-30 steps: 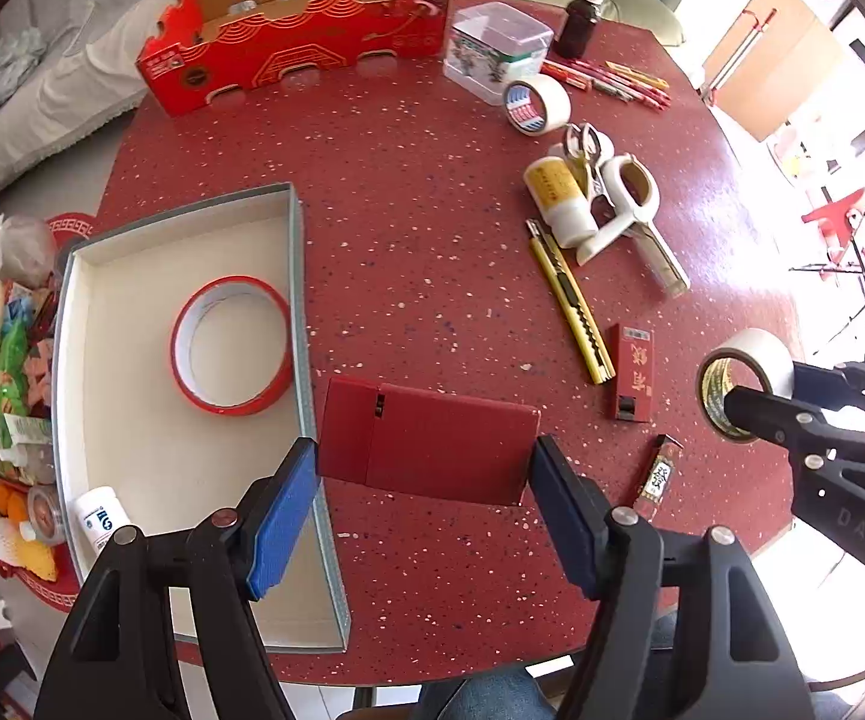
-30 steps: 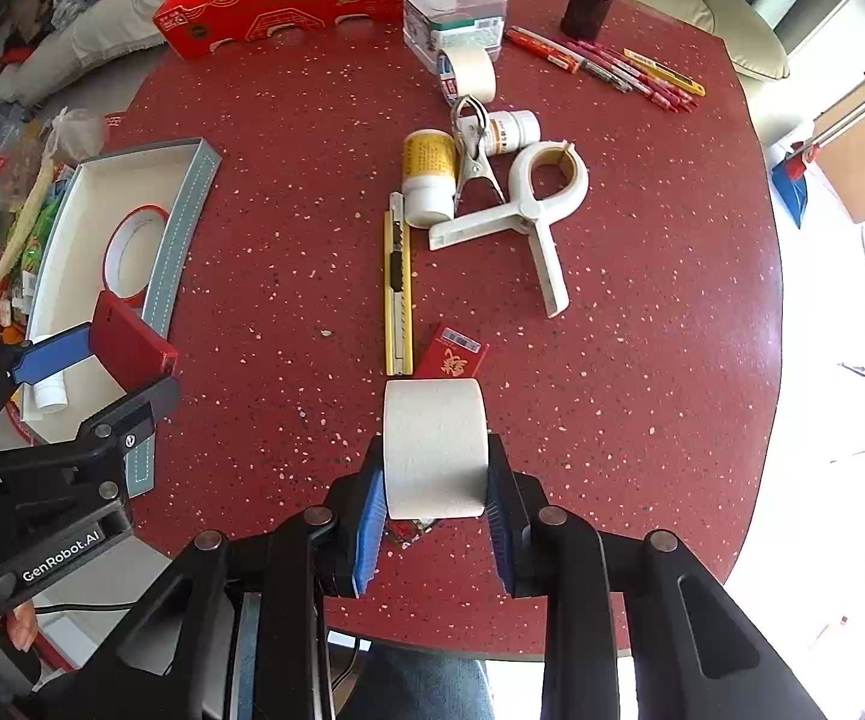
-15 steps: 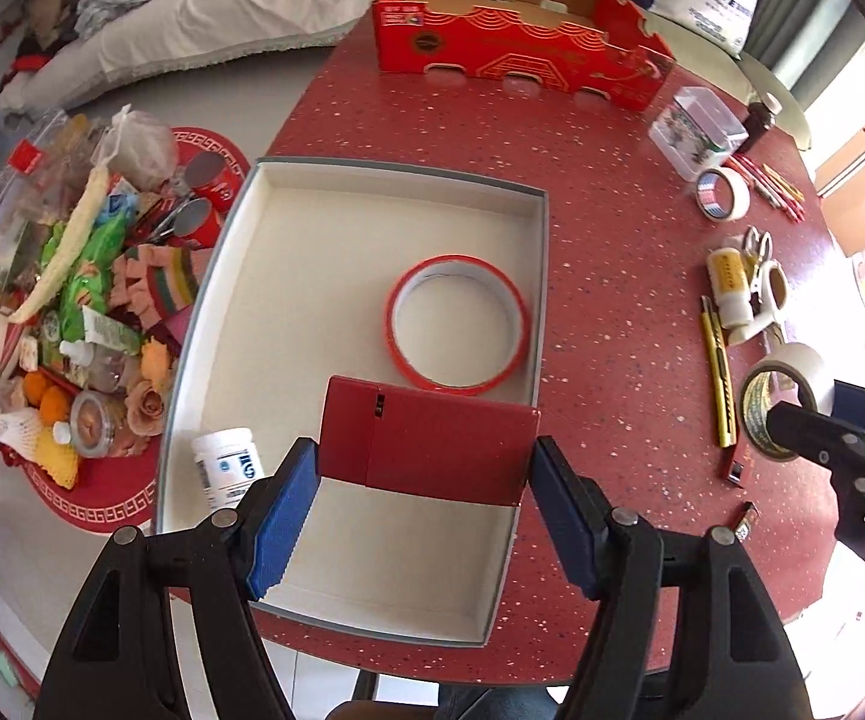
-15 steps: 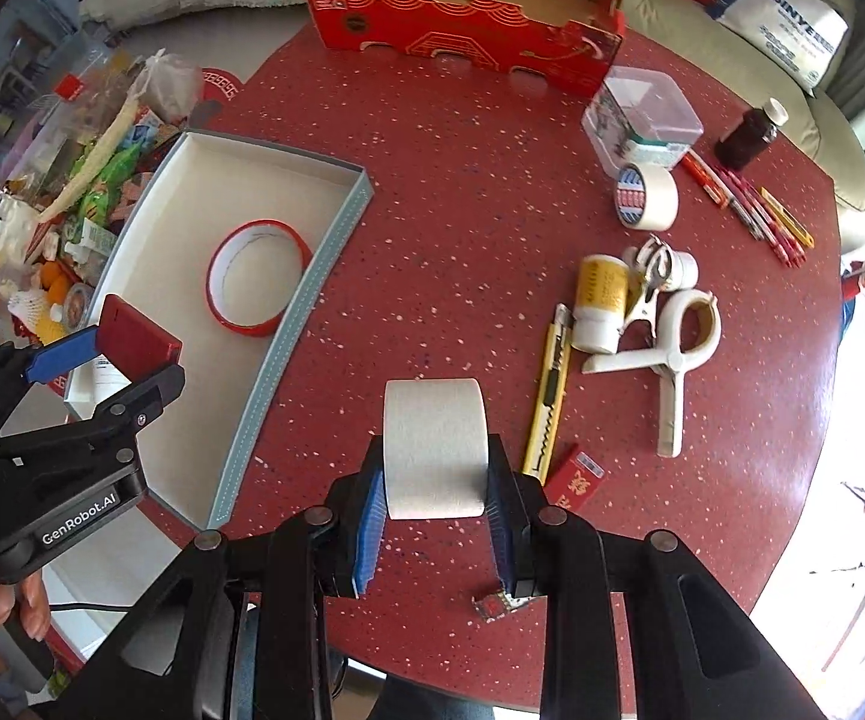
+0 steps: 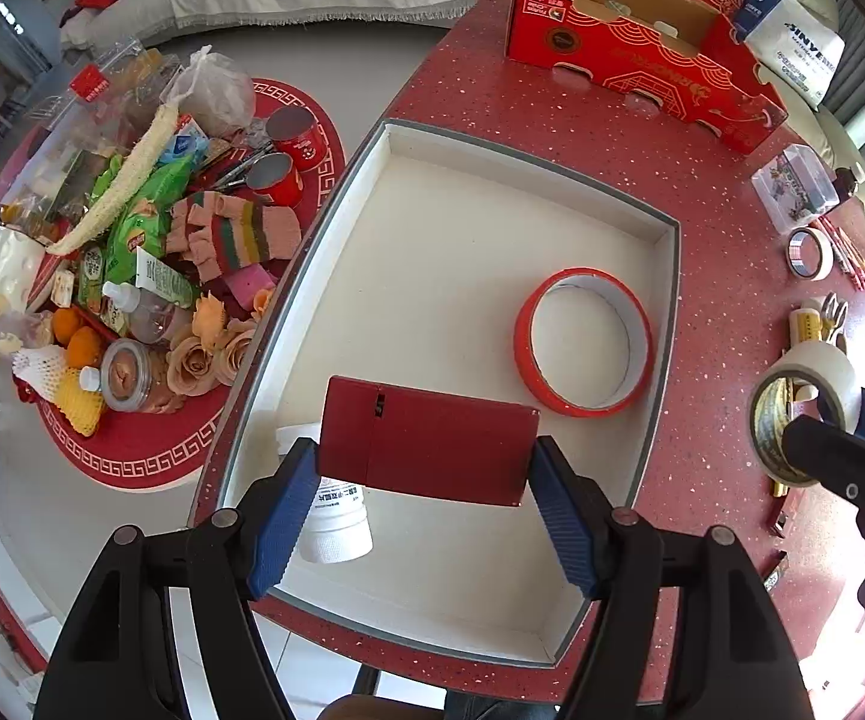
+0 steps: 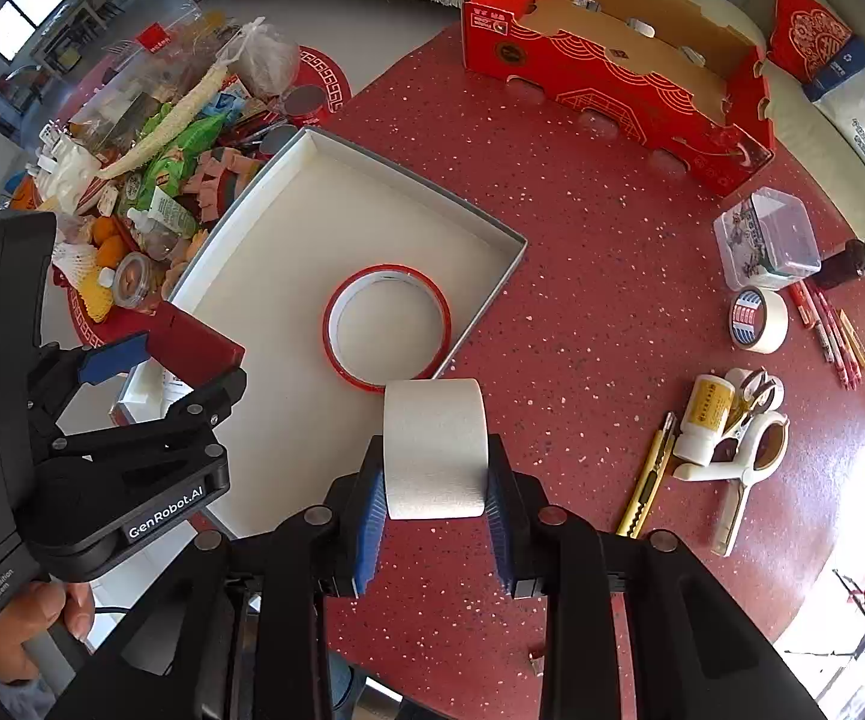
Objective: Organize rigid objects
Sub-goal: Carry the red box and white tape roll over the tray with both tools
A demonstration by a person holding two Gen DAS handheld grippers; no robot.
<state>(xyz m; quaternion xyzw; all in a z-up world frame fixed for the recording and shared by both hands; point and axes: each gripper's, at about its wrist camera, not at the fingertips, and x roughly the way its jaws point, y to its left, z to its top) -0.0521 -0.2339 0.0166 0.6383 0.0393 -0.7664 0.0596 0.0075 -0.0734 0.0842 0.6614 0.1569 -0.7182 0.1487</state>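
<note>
Right now the left gripper (image 5: 426,498) is clenched on a dark red flat box (image 5: 426,441), its blue pads pressing the box's two short ends. Seen through the left wrist camera, the box hangs above the near part of a shallow white tray (image 5: 669,276) with a grey rim, which sits at the left edge of the round red speckled table (image 5: 726,138). Inside the tray a red tape ring (image 5: 583,349) lies flat toward the right wall, and a small white bottle (image 5: 336,525) lies on its side near the left wall, partly hidden behind the box and the left finger.

The right gripper (image 6: 435,495) is grasping a roll of white masking tape (image 6: 434,447), the pads squeezing its flat sides so the curved face points at the camera. In the right wrist view the roll hangs over the table just beside the tray's near right corner, close to the red ring. A hand (image 6: 24,630) holds the left gripper's handle at the lower left of that view.

Farther right on the table lie a yellow utility knife (image 6: 648,480), a small yellow-labelled bottle (image 6: 702,417), a white tape dispenser (image 6: 744,459), another tape roll (image 6: 759,319), a clear plastic container (image 6: 768,240) and some pens (image 6: 831,324). At the far side stands a red cardboard box (image 6: 612,72), open at the top. Left of the table, on a lower red mat, sits a cluttered heap of packets and jars (image 5: 132,252).
</note>
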